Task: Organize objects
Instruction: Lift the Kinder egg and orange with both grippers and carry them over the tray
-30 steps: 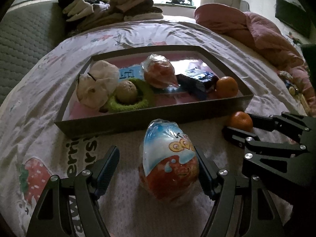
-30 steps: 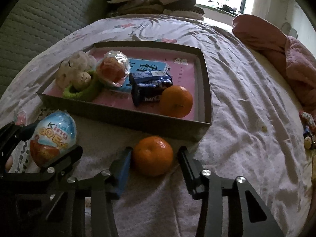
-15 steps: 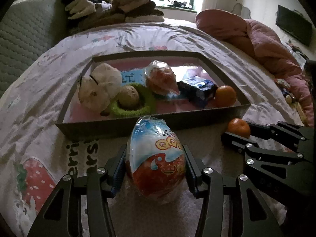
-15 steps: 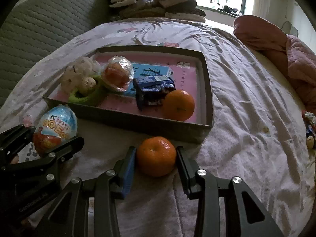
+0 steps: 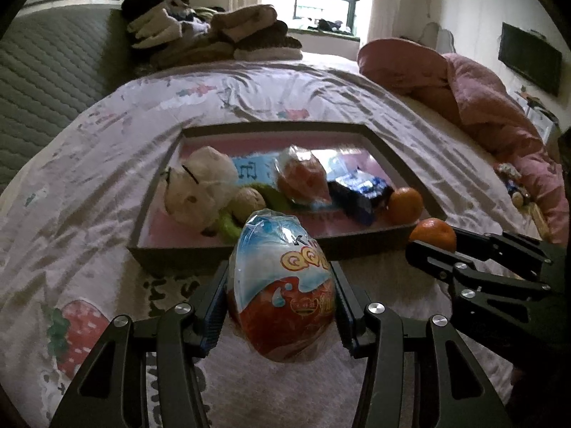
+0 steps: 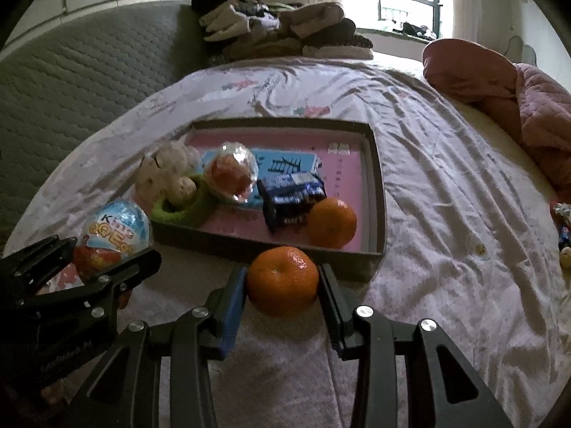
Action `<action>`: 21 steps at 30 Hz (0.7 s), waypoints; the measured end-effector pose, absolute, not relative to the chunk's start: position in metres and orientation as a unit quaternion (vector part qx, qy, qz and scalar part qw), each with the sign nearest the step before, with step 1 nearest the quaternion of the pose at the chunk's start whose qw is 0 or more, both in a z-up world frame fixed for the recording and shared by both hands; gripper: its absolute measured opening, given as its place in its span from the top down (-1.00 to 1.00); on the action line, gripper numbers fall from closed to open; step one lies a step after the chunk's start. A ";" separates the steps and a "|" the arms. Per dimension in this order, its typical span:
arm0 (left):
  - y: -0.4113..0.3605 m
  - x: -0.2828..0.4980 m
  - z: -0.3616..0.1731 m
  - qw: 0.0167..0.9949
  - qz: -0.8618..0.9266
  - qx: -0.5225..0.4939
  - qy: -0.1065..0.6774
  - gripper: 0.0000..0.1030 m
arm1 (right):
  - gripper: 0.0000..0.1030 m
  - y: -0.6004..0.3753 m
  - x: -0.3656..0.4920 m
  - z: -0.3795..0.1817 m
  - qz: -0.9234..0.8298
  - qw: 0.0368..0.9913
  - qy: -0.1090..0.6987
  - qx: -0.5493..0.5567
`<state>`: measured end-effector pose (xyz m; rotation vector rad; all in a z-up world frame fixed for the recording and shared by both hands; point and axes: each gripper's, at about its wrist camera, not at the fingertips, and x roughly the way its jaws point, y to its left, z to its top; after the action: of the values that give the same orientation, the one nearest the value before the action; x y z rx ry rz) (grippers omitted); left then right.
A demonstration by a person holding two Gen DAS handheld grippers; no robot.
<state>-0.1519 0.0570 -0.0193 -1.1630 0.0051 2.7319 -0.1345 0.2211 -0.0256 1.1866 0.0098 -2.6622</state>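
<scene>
My left gripper (image 5: 280, 296) is shut on a wrapped chocolate egg (image 5: 282, 285), blue and white above and red below, held just above the bedsheet in front of the tray (image 5: 178, 258). In the right wrist view my right gripper (image 6: 282, 294) is shut on a tangerine (image 6: 282, 280), also lifted off the sheet near the tray's front wall (image 6: 321, 260). Each view shows the other gripper at its edge with its load: the tangerine (image 5: 433, 233) and the egg (image 6: 114, 235). The tray holds a plush toy (image 5: 200, 189), a second wrapped egg (image 5: 303, 178), a blue snack packet (image 5: 357, 192) and another tangerine (image 5: 405, 205).
The tray lies mid-bed on a printed sheet. A pile of folded clothes (image 5: 210, 35) sits at the far end, a grey quilted headboard (image 5: 43, 82) on the left, a pink quilt (image 5: 481, 107) on the right. Small trinkets (image 6: 562, 228) lie at the right edge.
The left jaws closed on the wrapped egg and the right jaws on the tangerine. Both grippers then rose a little, lifting their loads off the sheet.
</scene>
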 end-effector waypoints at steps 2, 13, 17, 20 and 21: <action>0.054 -0.152 -0.015 0.084 0.919 -0.385 0.002 -0.04 | 0.22 0.221 -0.133 -0.020 -0.912 0.116 0.001 0.393; 0.037 -0.167 0.015 0.076 0.932 -0.356 0.002 -0.04 | 0.22 0.220 -0.140 0.012 -0.931 0.117 0.008 0.346; 0.031 -0.177 0.023 0.068 0.935 -0.349 0.009 -0.04 | 0.22 0.219 -0.149 0.025 -0.935 0.120 0.011 0.332; 0.026 -0.184 0.029 0.064 0.937 -0.344 0.008 -0.04 | 0.22 0.218 -0.155 0.034 -0.941 0.118 0.016 0.318; 0.024 -0.187 0.030 0.065 0.937 -0.343 0.008 -0.04 | 0.22 0.218 -0.157 0.036 -0.942 0.118 0.015 0.315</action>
<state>-0.1866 0.0245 0.0303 -1.0363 0.0255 2.8280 -0.1571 0.2180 0.0361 0.9207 0.0451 -2.7540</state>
